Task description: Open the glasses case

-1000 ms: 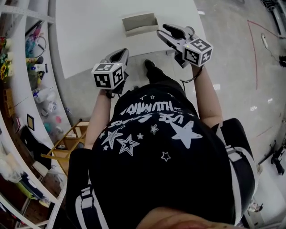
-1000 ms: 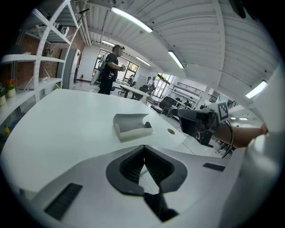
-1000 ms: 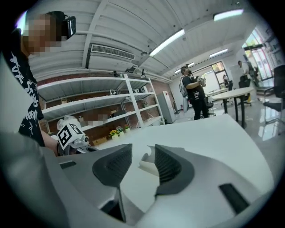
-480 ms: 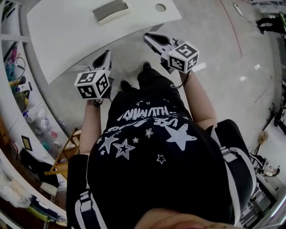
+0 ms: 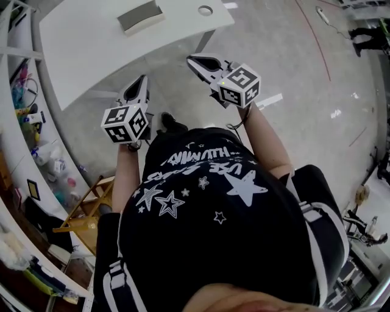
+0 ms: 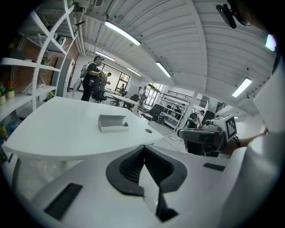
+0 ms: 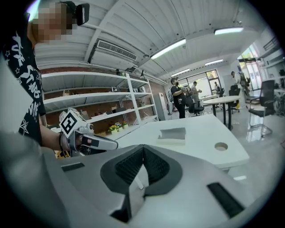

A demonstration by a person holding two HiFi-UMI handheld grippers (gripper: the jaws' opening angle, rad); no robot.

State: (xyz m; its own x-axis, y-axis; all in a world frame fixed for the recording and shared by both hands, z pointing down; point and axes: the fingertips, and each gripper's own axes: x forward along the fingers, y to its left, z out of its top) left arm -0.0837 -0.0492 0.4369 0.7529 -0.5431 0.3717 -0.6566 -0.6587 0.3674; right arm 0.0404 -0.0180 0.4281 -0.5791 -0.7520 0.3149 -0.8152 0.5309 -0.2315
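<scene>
2 held forward, slightly down — left gripper [image 5: 142, 79], right gripper [image 5: 191, 60] closed.

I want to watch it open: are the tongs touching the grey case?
No, the left tongs and right tongs hang over the floor, short of the table holding the case.

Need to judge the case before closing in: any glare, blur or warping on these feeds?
Head view: sharp and evenly lit; the glasses case sits small near the top edge; glare patches lie only on the floor. Left gripper view: strong fisheye bends the table edge, corners go dark, case crisp. Right gripper view: same warping, bright ceiling lamps, case readable.
</scene>
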